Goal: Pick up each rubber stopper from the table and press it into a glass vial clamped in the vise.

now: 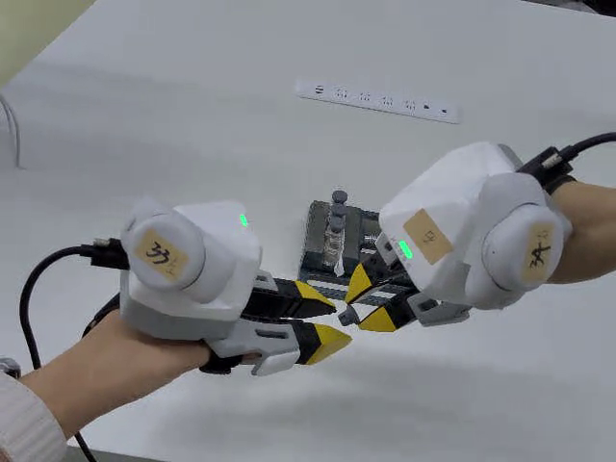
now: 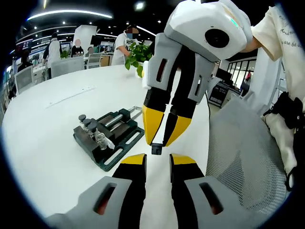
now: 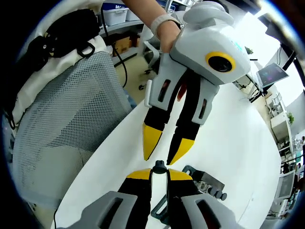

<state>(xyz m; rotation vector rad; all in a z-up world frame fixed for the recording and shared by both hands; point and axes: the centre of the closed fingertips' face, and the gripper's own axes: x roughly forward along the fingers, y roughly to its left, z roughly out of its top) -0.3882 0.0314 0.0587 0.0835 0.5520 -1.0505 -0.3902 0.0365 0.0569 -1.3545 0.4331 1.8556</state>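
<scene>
White desk (image 1: 192,125) runs wide and mostly bare from where I stand, with a white power strip (image 1: 377,100) lying at its far side; behind it is an open office with a green plant (image 2: 138,55) and a few people standing about; a grey mesh chair (image 2: 248,152) sits on the near side.

Near the middle of the desk stands a dark vise (image 2: 121,143); glass vials (image 1: 334,243) stand upright in a row between its clamping faces, and at least the farthest two are capped with dark stoppers.

Both grippers hang above the desk, on the person's side of the vise, tips pointing at each other and almost touching; the right gripper (image 2: 157,144) has its yellow-tipped jaws pinched together on a small dark rubber stopper (image 2: 156,149), which sits at the very ends of the tips, clear of the desk and apart from the vise.

The left gripper (image 1: 341,323) has its jaws apart with nothing between them; seen from its own view, the stopper lies just ahead of that gap, in line with it, not inside it; from the right gripper view the left jaws reach in from above and straddle the space just beyond the held stopper.
</scene>
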